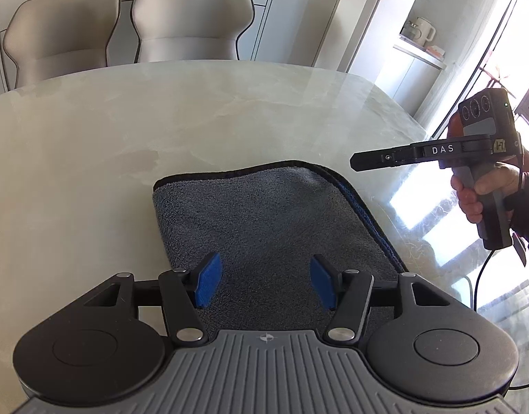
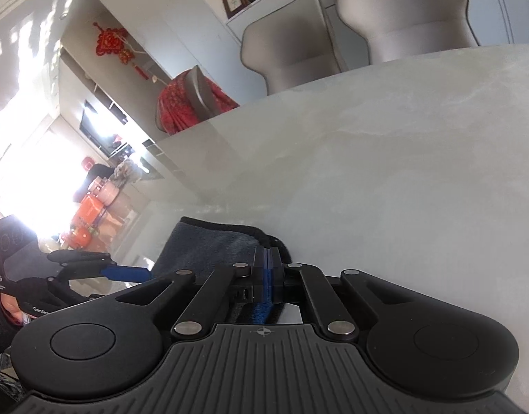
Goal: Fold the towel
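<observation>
A grey towel (image 1: 261,220) with a dark hem lies folded on the pale marble table (image 1: 126,145). My left gripper (image 1: 264,281) hovers open over the towel's near end, blue pads (image 1: 209,277) apart and empty. My right gripper (image 1: 355,160) is held by a hand to the right of the towel, above the table, its fingers shut with nothing between them. In the right wrist view the right gripper (image 2: 267,270) shows blue pads pressed together, with the towel (image 2: 209,245) just beyond and to the left. The left gripper (image 2: 126,272) shows at the far left there.
Two beige chairs (image 1: 126,24) stand at the table's far side. A shelf with a white jug (image 1: 421,32) is at the back right. A chair draped in red cloth (image 2: 192,100) stands by the table's left end. A black cable (image 1: 481,276) hangs below the right gripper.
</observation>
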Demonstrator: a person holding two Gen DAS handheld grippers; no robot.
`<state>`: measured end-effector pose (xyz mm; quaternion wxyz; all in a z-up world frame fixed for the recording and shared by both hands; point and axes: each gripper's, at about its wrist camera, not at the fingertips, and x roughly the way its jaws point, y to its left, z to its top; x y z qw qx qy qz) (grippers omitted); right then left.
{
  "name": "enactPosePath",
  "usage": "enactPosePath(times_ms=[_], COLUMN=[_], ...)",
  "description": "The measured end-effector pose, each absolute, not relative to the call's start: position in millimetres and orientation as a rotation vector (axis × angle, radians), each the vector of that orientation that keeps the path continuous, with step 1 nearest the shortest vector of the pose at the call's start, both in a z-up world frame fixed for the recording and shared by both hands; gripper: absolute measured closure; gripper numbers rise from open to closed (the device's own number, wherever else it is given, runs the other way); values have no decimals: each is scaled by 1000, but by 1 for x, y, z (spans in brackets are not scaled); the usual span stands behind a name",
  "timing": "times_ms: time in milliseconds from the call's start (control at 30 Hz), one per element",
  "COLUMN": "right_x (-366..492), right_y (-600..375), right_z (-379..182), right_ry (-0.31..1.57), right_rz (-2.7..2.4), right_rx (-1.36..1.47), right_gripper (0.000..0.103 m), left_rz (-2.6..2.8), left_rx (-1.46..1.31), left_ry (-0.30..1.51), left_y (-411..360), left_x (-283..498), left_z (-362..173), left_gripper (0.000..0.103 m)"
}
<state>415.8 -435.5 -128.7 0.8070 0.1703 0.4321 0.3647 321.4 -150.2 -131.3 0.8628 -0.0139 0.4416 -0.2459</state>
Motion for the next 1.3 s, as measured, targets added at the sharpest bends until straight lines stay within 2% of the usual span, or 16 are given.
enactPosePath(times_ms=[533, 833, 1033, 1067, 1100, 1133, 1167, 1300], right_x=[427, 417, 418, 418, 417, 416, 417, 417], right_y=[-393, -381, -385, -386, -387, -388, -389, -388], right_z=[-141, -132, -131, -130, -130, -130, -130, -131], right_ry=[989, 918, 901, 895, 888, 886, 890, 883], right_rz=[858, 844, 831, 820, 806, 796, 795, 795], right_rx=[299, 127, 108, 101, 91, 91, 101, 95], right_gripper=[96, 96, 96, 89, 76, 71, 68, 68], left_rz=[-520, -525, -536, -537, -537, -537, -538, -539], left_rx=[-31, -39, -42, -42, -43, -44, -44, -45], left_ry=[946, 945, 944, 945, 946, 948, 949, 951], left_y=[-148, -145, -145, -145, -145, -145, -145, -145], left_x=[317, 316, 317, 317, 317, 318, 318, 319], left_z=[-137, -137, -138, -138, -139, -139, -140, -141], left_gripper=[43, 42, 42, 43, 43, 43, 42, 42])
